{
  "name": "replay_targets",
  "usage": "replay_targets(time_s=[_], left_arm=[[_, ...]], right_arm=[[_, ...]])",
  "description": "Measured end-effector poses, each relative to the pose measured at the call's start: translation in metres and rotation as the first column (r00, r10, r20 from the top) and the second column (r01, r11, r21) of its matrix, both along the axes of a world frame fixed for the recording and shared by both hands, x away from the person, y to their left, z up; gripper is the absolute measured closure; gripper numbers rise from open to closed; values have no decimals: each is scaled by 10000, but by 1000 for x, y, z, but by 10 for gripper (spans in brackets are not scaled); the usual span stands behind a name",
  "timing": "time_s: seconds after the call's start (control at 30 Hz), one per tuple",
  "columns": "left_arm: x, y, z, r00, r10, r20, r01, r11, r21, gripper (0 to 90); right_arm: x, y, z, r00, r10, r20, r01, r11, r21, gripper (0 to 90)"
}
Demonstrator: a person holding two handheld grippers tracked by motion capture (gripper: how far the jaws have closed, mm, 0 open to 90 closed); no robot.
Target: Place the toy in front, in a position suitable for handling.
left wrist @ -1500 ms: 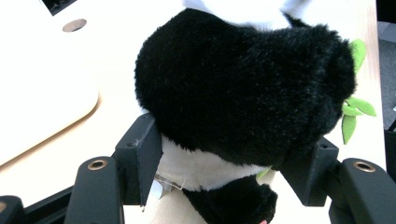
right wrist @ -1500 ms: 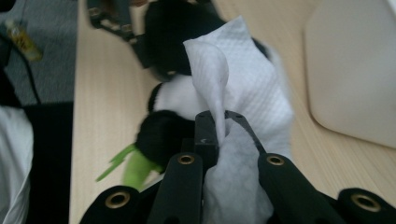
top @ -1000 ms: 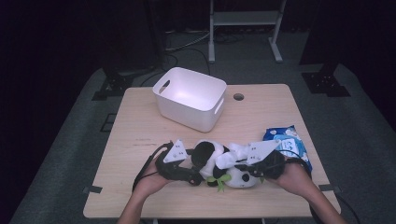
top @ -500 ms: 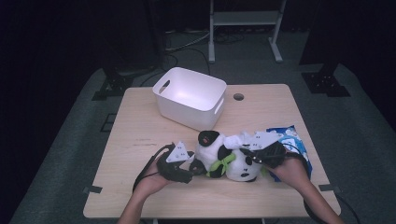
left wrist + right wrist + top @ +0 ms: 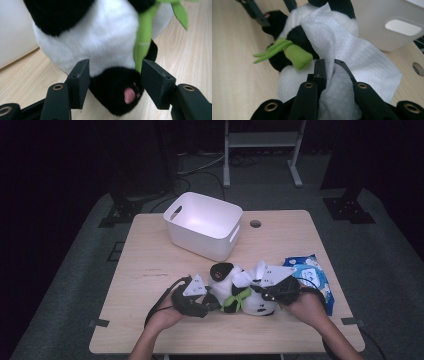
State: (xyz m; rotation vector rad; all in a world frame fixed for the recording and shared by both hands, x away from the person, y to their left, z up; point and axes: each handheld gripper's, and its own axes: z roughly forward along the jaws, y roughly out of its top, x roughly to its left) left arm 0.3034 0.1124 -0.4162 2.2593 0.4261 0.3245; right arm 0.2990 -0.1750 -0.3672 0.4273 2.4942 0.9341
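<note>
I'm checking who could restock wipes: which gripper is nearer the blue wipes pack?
Right. The right gripper, pinching a white wipe against the panda toy, sits just beside the blue wipes pack. The left gripper is at the panda's far side, straddling its paw.

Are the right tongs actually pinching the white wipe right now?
Touching. In the right gripper view the right tongs have both jaws closed on a bunched fold of the white wipe, which drapes over the panda plush.
</note>
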Motion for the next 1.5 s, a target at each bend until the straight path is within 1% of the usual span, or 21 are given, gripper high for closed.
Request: replay_targets(time_s=[0.03, 0.07, 0.2, 0.3, 0.37, 0.4, 0.43, 0.47, 0.5, 0.6, 0.7, 0.73, 0.77, 0.9, 0.93, 1.1, 1.2, 1.3, 1.37, 1.43, 1.5], left_arm=[[1, 0, -1, 10000, 19, -18, -19, 10000, 33, 377], [1, 0, -1, 10000, 19, -18, -19, 10000, 33, 377], [4, 2, -7, 9999, 131, -92, -130, 9998, 151, 397], [5, 0, -9, 9999, 132, -36, -132, 9999, 71, 438], [4, -1, -9, 9999, 133, 56, -134, 9999, 97, 491], [3, -1, -8, 9998, 112, 187, -115, 9998, 163, 531], [2, -2, -8, 9995, 98, 287, -105, 9996, 252, 531], [1, -1, -6, 9994, 17, 357, -32, 9991, 422, 588], [0, -1, -5, 9993, -32, 373, 16, 9990, 439, 606], [-3, -1, 0, 9989, -296, 371, 274, 9979, 587, 629], [-6, -2, 6, 9985, -439, 332, 422, 9978, 518, 632], [-8, -3, 11, 9979, -540, 360, 515, 9964, 670, 632], [-9, -3, 12, 9978, -555, 362, 529, 9962, 698, 632], [-11, 0, 17, 9975, -668, 236, 655, 9963, 555, 636], [-13, 3, 23, 9969, -784, 75, 781, 9966, 276, 638], [-18, 5, 31, 9952, -978, -32, 978, 9952, 28, 638], [-19, 2, 32, 9936, -1127, -37, 1128, 9936, 72, 637], [-20, 0, 31, 9934, -1145, -71, 1145, 9934, 18, 636], [-20, -1, 30, 9927, -1199, -98, 1200, 9927, 122, 635], [-20, -1, 30, 9930, -1177, -119, 1178, 9930, 84, 635], [-20, -1, 30, 9922, -1235, -144, 1235, 9923, 20, 635]], right_arm=[[3, -2, -2, 9999, -145, 90, 145, 9999, -37, 802], [6, -4, -3, 9994, -341, 56, 340, 9994, 68, 802], [15, -10, -5, 9974, -671, -263, 685, 9961, 558, 801], [16, -11, -5, 9973, -669, -308, 688, 9954, 659, 799], [16, -10, -5, 9971, -699, -306, 719, 9950, 697, 798], [16, -11, -5, 9972, -687, -308, 707, 9950, 708, 797], [16, -11, -5, 9972, -687, -308, 707, 9950, 708, 797], [16, -12, -4, 9966, -693, -434, 730, 9932, 903, 795], [16, -12, -3, 9964, -677, -502, 725, 9923, 1003, 795], [14, -14, 1, 9967, -544, -605, 611, 9914, 1154, 801], [13, -13, 3, 9969, -418, -674, 500, 9910, 1240, 812], [12, -13, 5, 9967, -332, -739, 432, 9896, 1374, 824], [12, -13, 5, 9960, -316, -831, 433, 9887, 1437, 826], [12, -13, 7, 9947, -220, -1006, 392, 9842, 1726, 829], [11, -14, 8, 9949, -238, -981, 419, 9815, 1866, 829], [10, -12, 17, 9940, 8, -1091, 253, 9712, 2371, 831], [7, -1, 20, 9935, 303, -1094, -44, 9733, 2297, 831], [5, 14, 16, 9911, 670, -1152, -434, 9795, 1966, 831], [4, 24, 12, 9896, 799, -1197, -586, 9834, 1717, 831], [4, 30, 10, 9886, 932, -1186, -725, 9831, 1679, 830], [4, 42, 5, 9820, 1240, -1426, -993, 9806, 1689, 831]])
